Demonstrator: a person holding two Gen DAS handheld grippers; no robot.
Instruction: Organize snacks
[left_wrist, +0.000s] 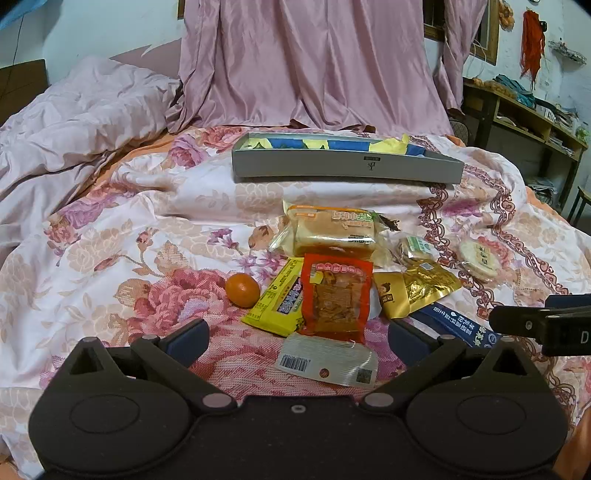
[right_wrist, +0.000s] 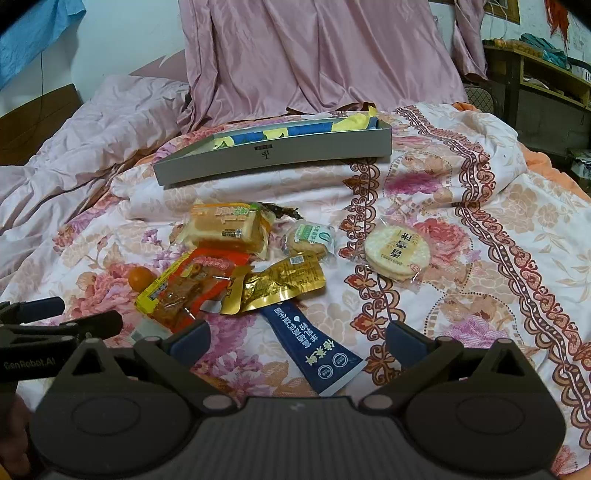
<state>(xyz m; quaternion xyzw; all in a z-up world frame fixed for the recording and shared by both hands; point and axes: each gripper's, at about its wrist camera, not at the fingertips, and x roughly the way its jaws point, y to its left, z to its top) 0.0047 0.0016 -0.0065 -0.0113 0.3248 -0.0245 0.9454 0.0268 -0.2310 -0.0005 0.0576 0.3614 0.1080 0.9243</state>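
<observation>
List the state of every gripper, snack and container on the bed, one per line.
left gripper: open, empty, over the red packet.
right gripper: open, empty, over the blue sachet.
grey box: open, no lid, blue and yellow lining inside.
bread pack: sealed, lying flat.
red packet: sealed, lying on the yellow packet.
yellow packet: partly covered.
gold pouch: crumpled, sealed.
blue sachet: flat, unheld.
rice cracker: wrapped, lying apart.
orange: whole, unpeeled.

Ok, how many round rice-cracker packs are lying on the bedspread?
2. The larger rice cracker pack lies alone, right of the pile; the smaller green-labelled pack sits beside the bread pack. Others could be hidden under the pile.
</observation>
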